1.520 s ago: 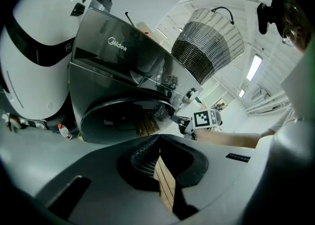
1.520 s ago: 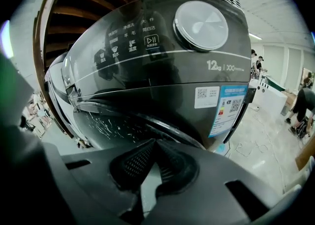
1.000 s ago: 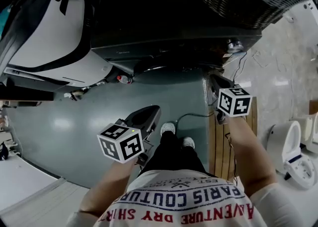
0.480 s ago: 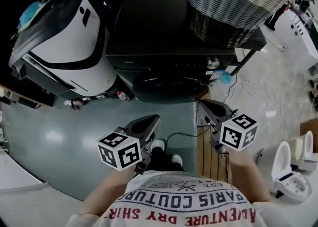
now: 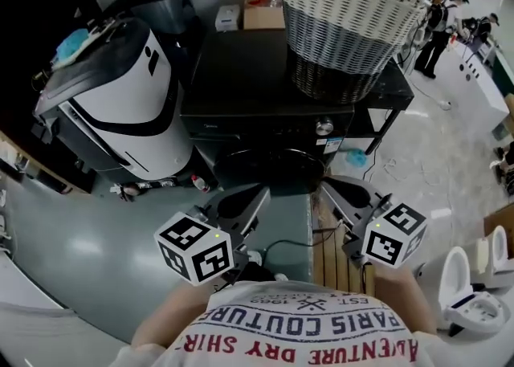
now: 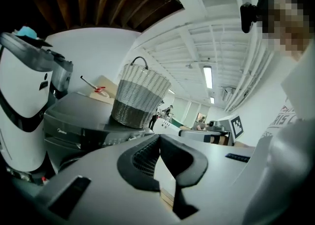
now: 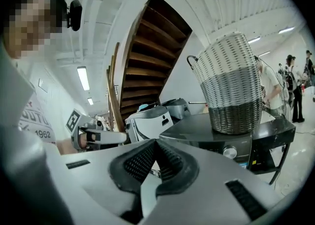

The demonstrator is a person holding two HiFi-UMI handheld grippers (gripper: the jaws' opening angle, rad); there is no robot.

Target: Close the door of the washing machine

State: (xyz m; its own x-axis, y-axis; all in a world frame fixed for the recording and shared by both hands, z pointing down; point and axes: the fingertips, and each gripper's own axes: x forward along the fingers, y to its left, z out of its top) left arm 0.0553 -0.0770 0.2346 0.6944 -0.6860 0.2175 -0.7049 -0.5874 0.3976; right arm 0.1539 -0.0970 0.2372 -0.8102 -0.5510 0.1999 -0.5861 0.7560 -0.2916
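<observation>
The black front-loading washing machine [image 5: 257,92] stands ahead of me, its round door [image 5: 269,166] a dark bulge on the front; I cannot tell whether it is latched. My left gripper [image 5: 259,195] is shut and empty, its tips just short of the door's lower left. My right gripper [image 5: 329,189] is also shut and empty, near the door's lower right. In the left gripper view the left gripper [image 6: 158,138] points at the machine [image 6: 69,125]. The right gripper [image 7: 156,143] points at the machine's top and knob [image 7: 228,152].
A tall wicker basket [image 5: 345,28] sits on the washer's top right. A white and black appliance [image 5: 120,100] stands close on the left. A wooden strip [image 5: 341,257] and a cable lie on the grey floor by my feet. A white toilet [image 5: 474,277] is at the right.
The head view has tilted up, so the washer top and basket now show fully. Both grippers stay shut and have come a little closer to the machine's front.
</observation>
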